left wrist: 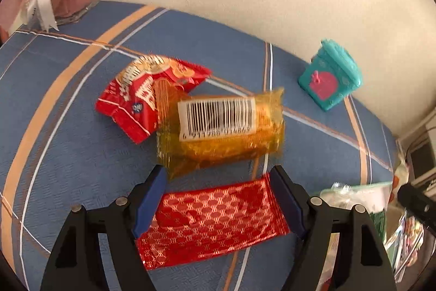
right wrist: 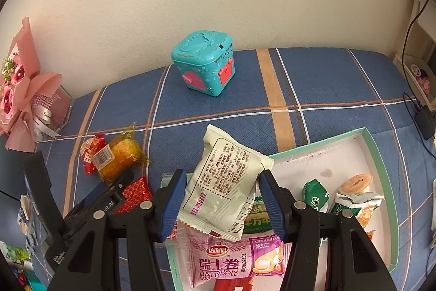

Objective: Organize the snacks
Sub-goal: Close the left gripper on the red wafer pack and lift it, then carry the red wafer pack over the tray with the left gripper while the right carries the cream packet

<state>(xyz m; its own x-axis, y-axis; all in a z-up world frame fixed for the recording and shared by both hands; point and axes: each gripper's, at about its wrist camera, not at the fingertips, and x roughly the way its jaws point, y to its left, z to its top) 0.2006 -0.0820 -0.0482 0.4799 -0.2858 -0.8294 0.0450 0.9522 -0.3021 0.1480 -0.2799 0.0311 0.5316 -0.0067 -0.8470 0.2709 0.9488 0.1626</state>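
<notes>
The left hand-held gripper [left wrist: 218, 198] has its blue-padded jaws spread on either side of a flat red foil snack packet with a honeycomb pattern [left wrist: 209, 222] that lies on the blue plaid-covered surface [left wrist: 68, 154]; whether the pads touch the packet cannot be told. Just beyond it lie an amber transparent-wrapped cake with a barcode label [left wrist: 220, 130] and a crumpled red printed snack pouch [left wrist: 141, 97], the cake overlapping the pouch.

The right hand-held gripper [right wrist: 220, 198] is clamped on a cream-white pillow-shaped snack bag with printed text [right wrist: 223, 182], held above the near-left corner of a shallow white cardboard box with a mint-green rim [right wrist: 378, 154]. The box contains a pink Swiss-roll wrapper [right wrist: 234, 261], green-and-white packets [right wrist: 316, 195] and a small round orange-lidded cup [right wrist: 357, 183] (several overlapping). A teal plastic toy box with pink doors [right wrist: 207, 64] stands by the wall, well apart.
</notes>
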